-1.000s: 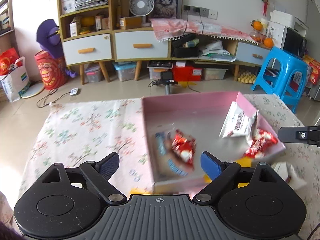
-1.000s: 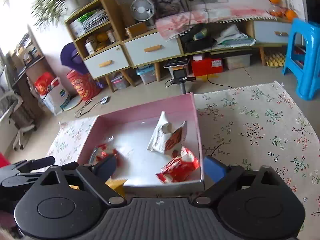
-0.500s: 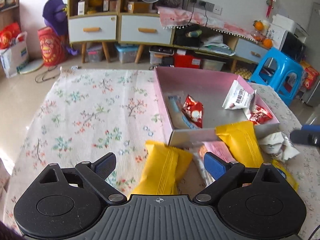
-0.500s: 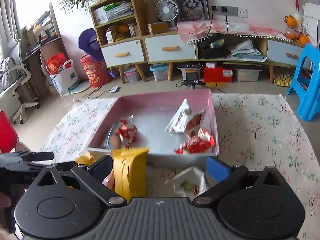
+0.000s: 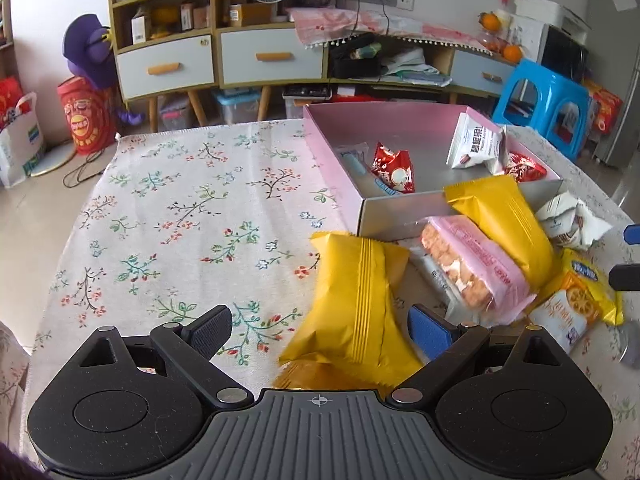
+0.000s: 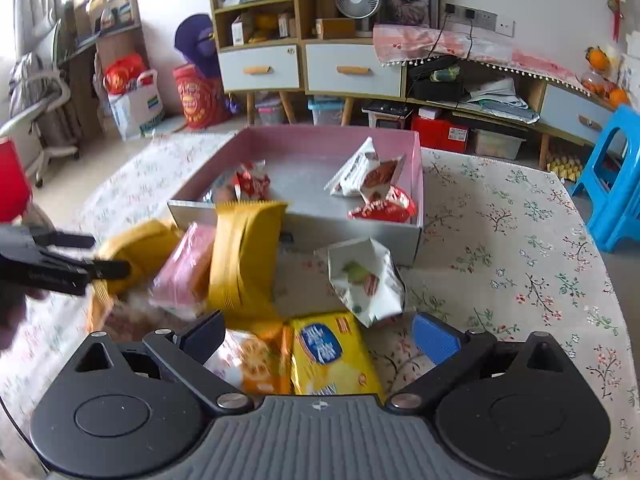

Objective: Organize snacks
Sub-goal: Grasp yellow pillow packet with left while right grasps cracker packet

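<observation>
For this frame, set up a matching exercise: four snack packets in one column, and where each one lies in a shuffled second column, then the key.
Things:
1. white packet with dark print
2. crumpled white wrapper
3. pink biscuit packet
4. yellow packet with blue label

Places:
A. between the open right gripper's fingers
B. inside the pink box, propped against its wall
C. on the cloth, in front of the box
D. between two plain yellow packets

Pairs: 1-B, 2-C, 3-D, 4-A
</observation>
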A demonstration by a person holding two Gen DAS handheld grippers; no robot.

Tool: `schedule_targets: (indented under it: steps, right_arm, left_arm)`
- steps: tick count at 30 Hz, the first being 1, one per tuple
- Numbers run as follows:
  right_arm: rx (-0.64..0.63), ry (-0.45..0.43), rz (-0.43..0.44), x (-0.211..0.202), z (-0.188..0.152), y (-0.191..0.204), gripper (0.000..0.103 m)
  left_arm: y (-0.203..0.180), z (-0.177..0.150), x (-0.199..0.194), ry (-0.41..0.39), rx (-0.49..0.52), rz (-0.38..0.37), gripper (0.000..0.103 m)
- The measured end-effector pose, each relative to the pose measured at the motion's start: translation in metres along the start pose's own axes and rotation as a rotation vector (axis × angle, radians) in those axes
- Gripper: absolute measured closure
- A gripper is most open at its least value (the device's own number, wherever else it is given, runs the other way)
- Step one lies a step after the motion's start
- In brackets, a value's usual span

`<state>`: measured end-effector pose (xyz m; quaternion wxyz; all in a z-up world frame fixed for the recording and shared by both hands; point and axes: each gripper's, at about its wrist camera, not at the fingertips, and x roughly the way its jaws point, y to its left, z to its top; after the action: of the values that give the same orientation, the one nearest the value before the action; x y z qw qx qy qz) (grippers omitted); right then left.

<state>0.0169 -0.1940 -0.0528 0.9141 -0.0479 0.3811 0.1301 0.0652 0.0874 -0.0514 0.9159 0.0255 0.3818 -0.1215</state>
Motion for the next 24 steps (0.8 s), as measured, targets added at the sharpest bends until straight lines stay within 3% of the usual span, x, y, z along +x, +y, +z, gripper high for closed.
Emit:
schedule_targets:
  steps: [11, 18, 24]
  right_arm:
    - [-0.024, 0.126, 0.004, 0.007, -0.014, -0.003, 0.013]
    - [0.061, 0.16, -0.006, 0.008, -0.012, -0.021, 0.029]
    - [0.188, 0.207, 0.026, 0.019, -0.011, -0.04, 0.041]
  left_arm:
    - [-0.007, -0.003, 0.007, 0.001, 0.034, -0.054, 0.007]
    - [-0.015, 0.006, 0.013, -0.02, 0.013, -0.073, 0.01]
    - [-0.019, 0.005, 0.016, -0.006, 0.037, -0.07, 0.027]
